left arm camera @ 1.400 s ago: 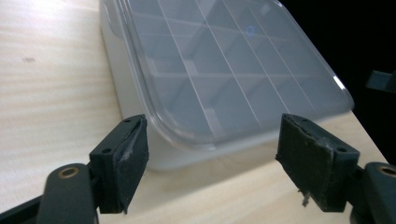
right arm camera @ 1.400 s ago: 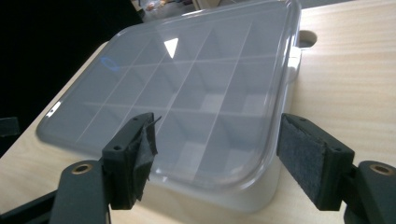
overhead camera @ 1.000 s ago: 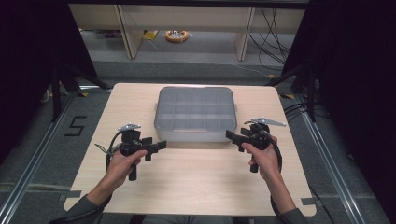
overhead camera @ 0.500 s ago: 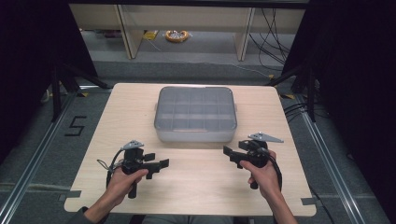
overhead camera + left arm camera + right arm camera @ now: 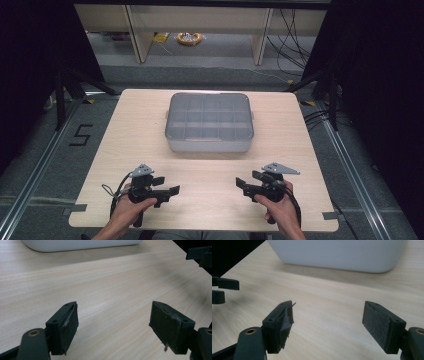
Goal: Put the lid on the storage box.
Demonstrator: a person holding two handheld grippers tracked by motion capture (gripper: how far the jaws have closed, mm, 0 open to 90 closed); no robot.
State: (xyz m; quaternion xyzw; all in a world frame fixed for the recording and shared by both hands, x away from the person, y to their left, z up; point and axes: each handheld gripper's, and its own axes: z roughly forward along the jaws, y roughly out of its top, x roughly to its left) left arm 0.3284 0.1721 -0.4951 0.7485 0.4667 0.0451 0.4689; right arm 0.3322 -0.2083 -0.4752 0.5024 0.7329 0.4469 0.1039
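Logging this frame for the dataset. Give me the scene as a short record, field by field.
table: light wood, box on it, rest bare
box: grey lidded compartment box, at centre toward the far edge, lid closed
left gripper: near the front edge, jaws wide apart, nothing between them
right gripper: near the front edge, jaws wide apart, nothing between them
contact: neither gripper touches the box; bare wood lies between
pads: frayed pad on one right-gripper jaw

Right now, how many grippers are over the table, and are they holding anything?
2. The left gripper is at the table's near left, jaws open and empty. The right gripper is at the near right, also open and empty. Both sit short of the grey box.
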